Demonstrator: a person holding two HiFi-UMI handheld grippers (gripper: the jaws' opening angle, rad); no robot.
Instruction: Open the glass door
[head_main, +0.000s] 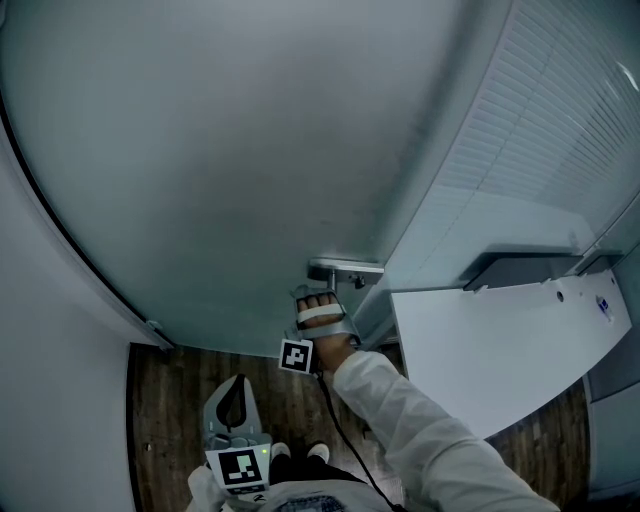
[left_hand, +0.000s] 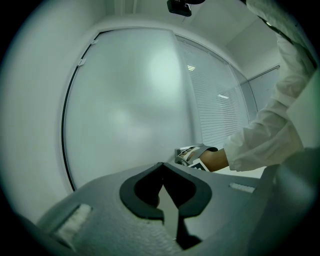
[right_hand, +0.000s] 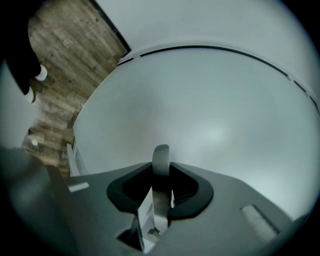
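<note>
Metal handle (right_hand: 160, 156) in right claw (right_hand: 160, 172)

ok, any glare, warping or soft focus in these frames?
Head view: dim, bluish, fisheye bows the door edge. Left gripper view: soft light patches on the door, black vignette at corners. Right gripper view: handle up close looks soft; wood floor is sharp.

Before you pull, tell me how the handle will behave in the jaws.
The handle looks like smooth metal: probably stiff, yet slippery. It is a narrow lever, so it would likely pivot rather than bend when pushed.
</note>
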